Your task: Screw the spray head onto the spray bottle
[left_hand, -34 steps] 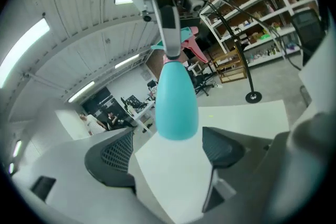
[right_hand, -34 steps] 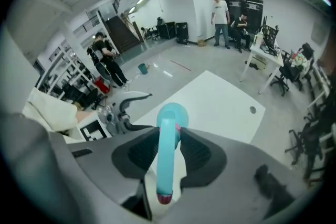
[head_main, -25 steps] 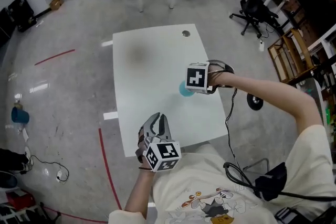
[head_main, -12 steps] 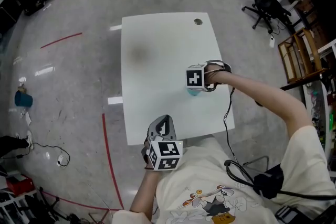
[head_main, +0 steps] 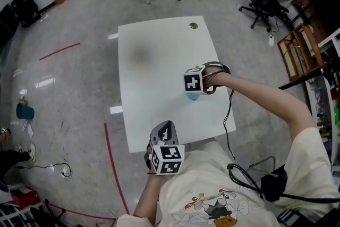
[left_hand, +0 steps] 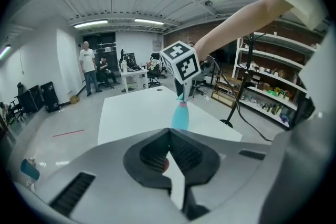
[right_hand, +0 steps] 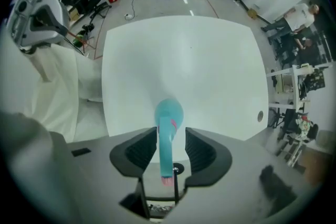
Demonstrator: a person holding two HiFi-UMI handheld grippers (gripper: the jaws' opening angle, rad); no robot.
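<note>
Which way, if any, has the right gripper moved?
Yes: the right gripper sank toward the table, its jaws just opening wider around the bottle.

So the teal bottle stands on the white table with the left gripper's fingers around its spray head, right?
Not the left: the right gripper has its fingers around the spray head, as the right gripper view shows, and they have just been opening. The bottle does stand on the table. The left gripper is shut and apart from it.
</note>
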